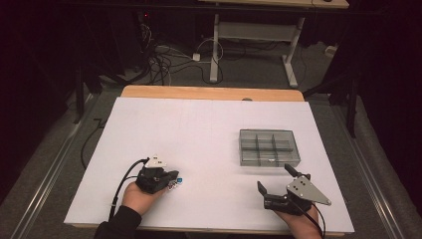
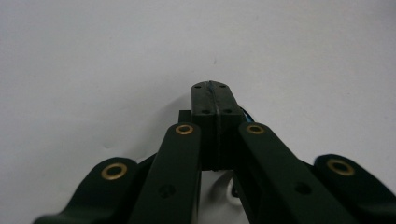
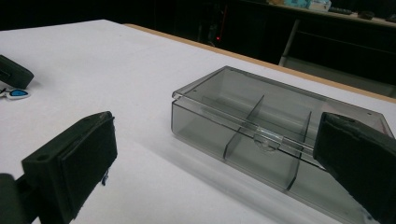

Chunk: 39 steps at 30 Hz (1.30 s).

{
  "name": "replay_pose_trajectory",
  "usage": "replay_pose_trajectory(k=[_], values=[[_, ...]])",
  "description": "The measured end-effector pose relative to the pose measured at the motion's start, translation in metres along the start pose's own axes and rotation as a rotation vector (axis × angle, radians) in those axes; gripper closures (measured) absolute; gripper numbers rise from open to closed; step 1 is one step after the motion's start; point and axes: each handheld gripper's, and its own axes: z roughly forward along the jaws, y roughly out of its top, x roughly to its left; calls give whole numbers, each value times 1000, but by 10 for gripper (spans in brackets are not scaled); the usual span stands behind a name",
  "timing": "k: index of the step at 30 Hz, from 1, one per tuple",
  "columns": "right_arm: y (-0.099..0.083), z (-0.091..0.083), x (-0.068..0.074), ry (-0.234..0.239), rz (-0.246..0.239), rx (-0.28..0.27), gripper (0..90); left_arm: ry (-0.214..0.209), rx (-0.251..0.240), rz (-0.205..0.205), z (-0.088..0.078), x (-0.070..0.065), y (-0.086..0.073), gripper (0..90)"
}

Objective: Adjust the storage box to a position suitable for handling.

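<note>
Both claws rest low on the table (image 1: 209, 124): the left claw (image 1: 172, 178) is closed beside a small blue-and-white tag (image 1: 177, 182), its writing unreadable. Right claw (image 1: 276, 179) gapes wide near the lidded, unlabelled smoky compartment box (image 1: 269, 147).

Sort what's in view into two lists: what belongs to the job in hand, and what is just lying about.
Belongs to the job:
- small blue-and-white item at the left tongs' tips
- left tongs, shut
- right tongs, open toward the box
- clear grey compartment box, lid closed

Just lying about:
- cables on the floor
- desk legs beyond the table
</note>
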Motion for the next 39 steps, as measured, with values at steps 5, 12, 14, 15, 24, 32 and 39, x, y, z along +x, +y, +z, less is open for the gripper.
replay_pose_trajectory(k=[5,12,14,15,24,32,39], values=[[0,0,1,1,-3,-2,1,3,-31,12,-5,-2,5,883],[0,0,1,-2,-5,3,1,0,-94,39,-24,-9,-3,883],[0,-1,1,-3,-7,2,1,2,-132,36,-31,-13,-11,883],[0,-1,0,-4,-5,1,1,-7,-152,25,-33,-14,-16,883],[1,-3,0,-2,-7,-5,1,-12,-140,26,-40,-14,-30,881],[0,-2,-1,0,-6,-2,1,-16,-145,26,-40,-16,-31,875],[2,-3,1,7,-14,-7,1,-15,-170,26,-46,-16,-35,828]])
